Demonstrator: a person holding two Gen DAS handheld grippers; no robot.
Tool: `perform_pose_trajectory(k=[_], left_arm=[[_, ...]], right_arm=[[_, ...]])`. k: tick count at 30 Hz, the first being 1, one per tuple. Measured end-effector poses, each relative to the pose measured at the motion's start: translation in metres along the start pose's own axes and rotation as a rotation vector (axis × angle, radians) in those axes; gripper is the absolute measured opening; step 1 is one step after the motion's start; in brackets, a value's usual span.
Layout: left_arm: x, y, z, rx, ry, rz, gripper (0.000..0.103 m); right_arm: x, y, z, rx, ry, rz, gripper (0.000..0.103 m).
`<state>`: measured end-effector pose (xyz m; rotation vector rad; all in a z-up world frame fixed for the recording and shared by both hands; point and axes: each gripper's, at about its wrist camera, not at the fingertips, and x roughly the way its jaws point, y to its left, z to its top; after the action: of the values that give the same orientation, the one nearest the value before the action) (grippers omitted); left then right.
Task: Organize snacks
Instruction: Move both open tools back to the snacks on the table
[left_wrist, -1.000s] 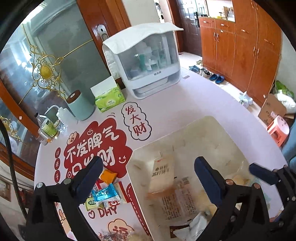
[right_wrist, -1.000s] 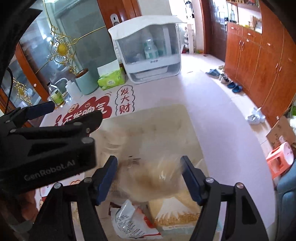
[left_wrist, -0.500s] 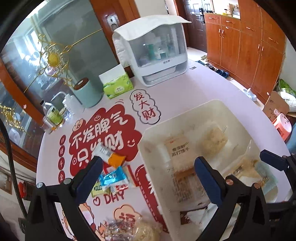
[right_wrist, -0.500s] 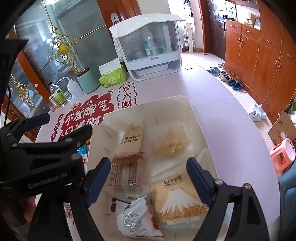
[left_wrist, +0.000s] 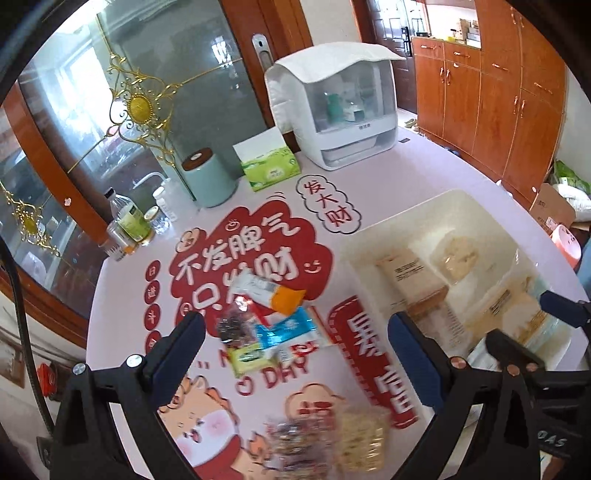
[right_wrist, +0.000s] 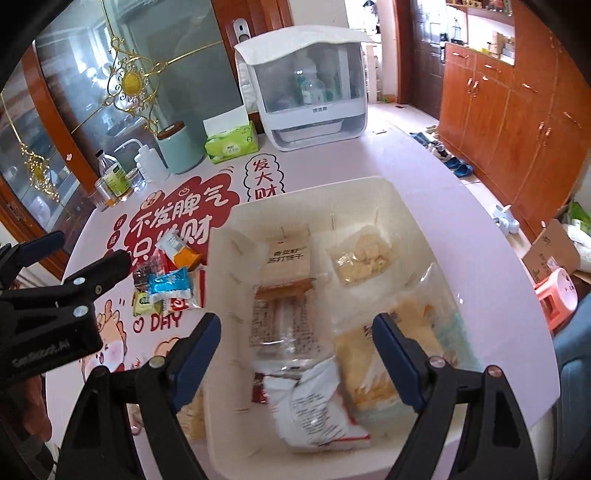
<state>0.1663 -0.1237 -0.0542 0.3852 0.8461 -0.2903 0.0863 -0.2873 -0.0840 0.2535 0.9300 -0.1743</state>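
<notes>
A cream plastic bin (right_wrist: 258, 218) sits on the pink table and holds several snack packs, among them a tan cracker pack (right_wrist: 288, 258) and a clear bag of pale pieces (right_wrist: 364, 253). The bin also shows in the left wrist view (left_wrist: 436, 201). A small pile of loose snacks lies left of it: a blue packet (left_wrist: 291, 328), an orange-and-white packet (left_wrist: 273, 291) and a green one (left_wrist: 247, 356). My left gripper (left_wrist: 295, 354) is open and empty above this pile. More blurred snacks (left_wrist: 325, 439) lie nearer. My right gripper (right_wrist: 295, 350) is open and empty over the bin.
At the table's back stand a white lidded cabinet (left_wrist: 340, 107), a green tissue box (left_wrist: 267, 166), a mint canister (left_wrist: 208, 177) and small bottles (left_wrist: 129, 221). Glass doors are behind; wooden cupboards (left_wrist: 498, 96) stand right. The table edge curves at right.
My left gripper has swung left, from over the bin to over the loose snack pile. My right gripper has drawn back slightly and stays open above the bin.
</notes>
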Motion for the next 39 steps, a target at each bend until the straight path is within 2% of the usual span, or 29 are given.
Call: perform_pose_trajectory(k=[7, 11, 15, 18, 21, 25, 31, 39], left_arm=[[0.005, 0.057, -0.033, 0.017, 0.004, -0.009, 0.099], [0.008, 0.085, -0.06, 0.031, 0.002, -0.006, 0.099], [0.017, 0.101, -0.09, 0.036, 0.05, -0.065, 0.099], [0.027, 0.099, -0.114, 0.081, 0.086, -0.098, 0.099], [0.035, 0.089, -0.13, 0.135, 0.117, -0.146, 0.099], [0.046, 0.071, -0.152, 0.209, 0.153, -0.214, 0.099], [0.065, 0.054, -0.175, 0.244, 0.234, -0.325, 0.099], [0.082, 0.041, -0.194, 0.234, 0.304, -0.413, 0.099]], right_arm=[[-0.026, 0.048, -0.024, 0.019, -0.083, -0.071, 0.085], [-0.038, 0.072, -0.038, 0.029, -0.106, -0.055, 0.085], [-0.048, 0.101, -0.057, -0.005, -0.122, -0.03, 0.085], [-0.045, 0.118, -0.073, -0.019, -0.09, 0.009, 0.084], [-0.031, 0.131, -0.091, -0.027, -0.016, 0.031, 0.083], [-0.005, 0.136, -0.111, -0.025, 0.077, 0.024, 0.076], [0.033, 0.113, -0.13, 0.11, 0.185, 0.044, 0.071], [0.07, 0.1, -0.133, 0.257, 0.214, 0.034, 0.071]])
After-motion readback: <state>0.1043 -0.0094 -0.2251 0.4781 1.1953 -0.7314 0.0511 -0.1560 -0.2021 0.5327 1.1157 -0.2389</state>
